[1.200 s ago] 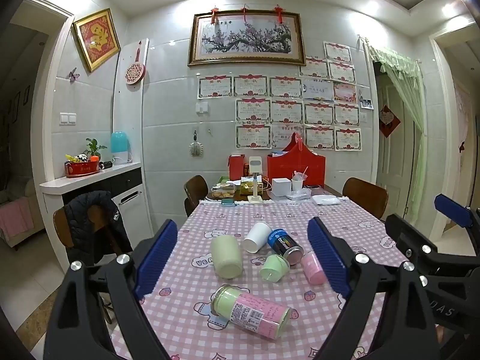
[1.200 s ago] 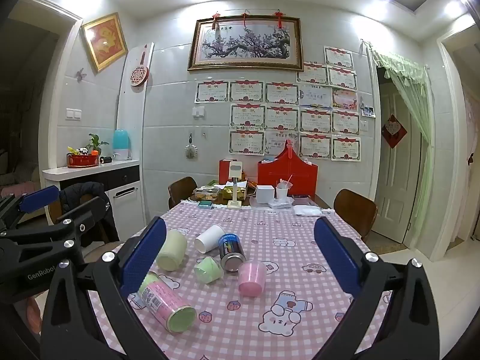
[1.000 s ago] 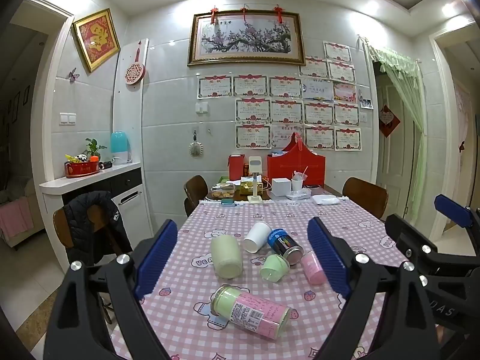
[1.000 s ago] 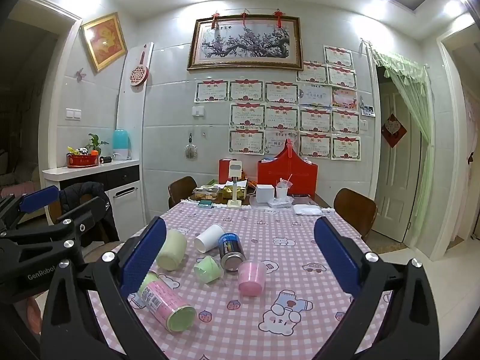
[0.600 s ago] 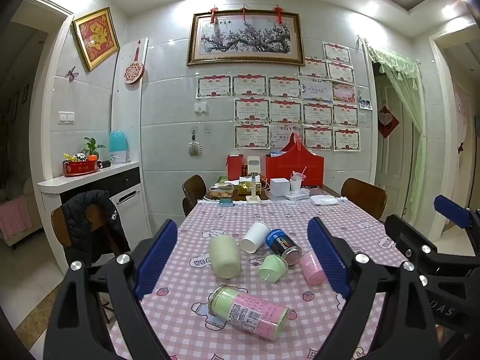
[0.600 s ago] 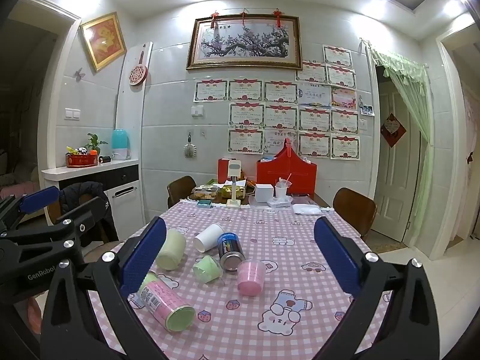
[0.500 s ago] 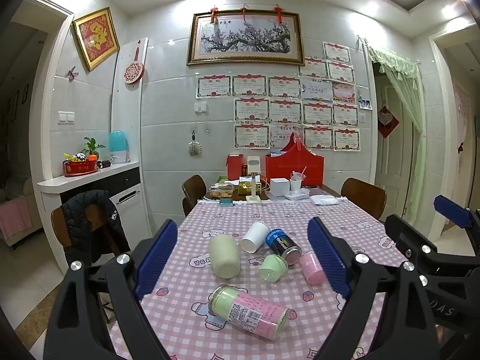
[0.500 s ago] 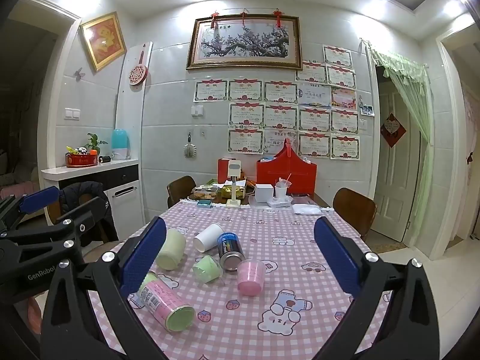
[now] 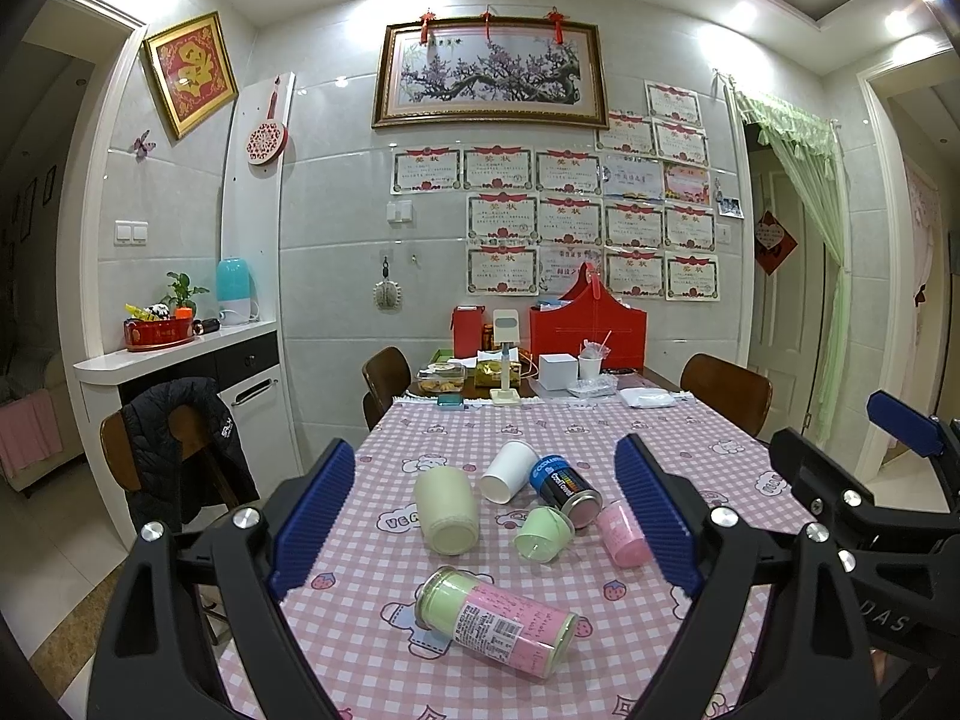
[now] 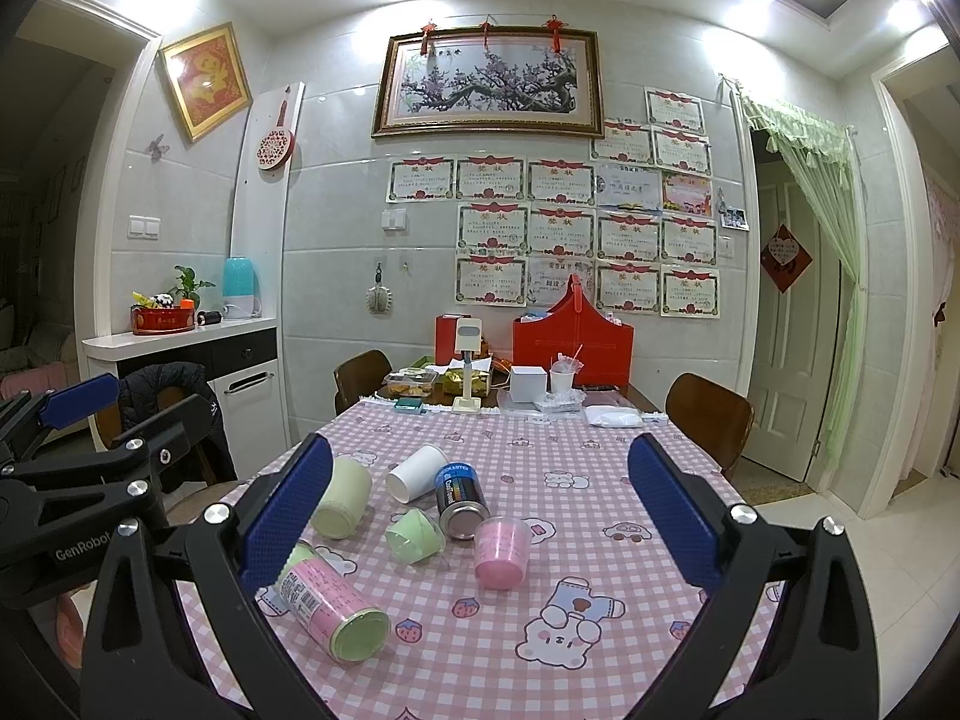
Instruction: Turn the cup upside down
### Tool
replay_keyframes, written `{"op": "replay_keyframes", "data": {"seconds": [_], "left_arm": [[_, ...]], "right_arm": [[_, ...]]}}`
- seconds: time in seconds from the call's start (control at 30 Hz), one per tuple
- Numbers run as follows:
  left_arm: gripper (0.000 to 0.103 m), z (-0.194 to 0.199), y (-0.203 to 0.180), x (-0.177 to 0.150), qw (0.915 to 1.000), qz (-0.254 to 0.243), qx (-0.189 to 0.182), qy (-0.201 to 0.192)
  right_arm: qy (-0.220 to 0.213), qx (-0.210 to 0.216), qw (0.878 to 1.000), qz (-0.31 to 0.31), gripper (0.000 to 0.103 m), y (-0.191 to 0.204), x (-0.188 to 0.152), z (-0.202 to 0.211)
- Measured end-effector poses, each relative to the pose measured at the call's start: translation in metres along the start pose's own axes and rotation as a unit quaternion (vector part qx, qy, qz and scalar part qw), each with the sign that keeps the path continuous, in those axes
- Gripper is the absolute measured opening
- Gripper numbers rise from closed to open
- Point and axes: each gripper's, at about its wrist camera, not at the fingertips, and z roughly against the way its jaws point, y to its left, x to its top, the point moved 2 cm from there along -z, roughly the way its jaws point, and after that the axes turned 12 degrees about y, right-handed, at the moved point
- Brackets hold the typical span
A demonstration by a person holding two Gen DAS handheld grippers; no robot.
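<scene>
A pink plastic cup point(image 10: 502, 551) stands upright on the pink checked tablecloth point(image 10: 600, 510); it also shows in the left wrist view point(image 9: 624, 536). A small green cup point(image 10: 415, 536) point(image 9: 542, 534), a white paper cup point(image 10: 416, 472) point(image 9: 509, 471) and a pale cream cup point(image 10: 341, 498) point(image 9: 447, 518) lie on their sides. My left gripper point(image 9: 480, 516) and right gripper point(image 10: 477, 516) are both open and empty, held above the near table edge, well short of the cups.
A blue can point(image 10: 459, 501) lies between the cups. A pink and green labelled canister point(image 10: 333, 609) point(image 9: 498, 621) lies nearest me. Red boxes point(image 10: 573, 342), a white box and snacks crowd the table's far end. Chairs point(image 10: 708, 417) stand around; one on the left carries a jacket point(image 9: 174, 450).
Both views have drifted very slightly; the objects sit a little lower-left than before. Nothing on the table has moved and both grippers stay open.
</scene>
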Motion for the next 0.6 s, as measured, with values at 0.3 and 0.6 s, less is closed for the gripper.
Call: {"op": "replay_keyframes", "data": {"seconds": [0.3,0.6], "left_arm": [[0.087,-0.0010,-0.0001,-0.0005,1.0000,0.000,0.001,-0.001],[0.087,-0.0086,-0.0022,-0.0036,1.0000,0.000,0.000,0.001]], "right_arm": [[0.000,0.000,1.000,0.000,0.095,0.0017,0.0035,0.0015],[0.003,0.000,1.000,0.000,0.095,-0.0009,-0.0005,-0.0027]]}}
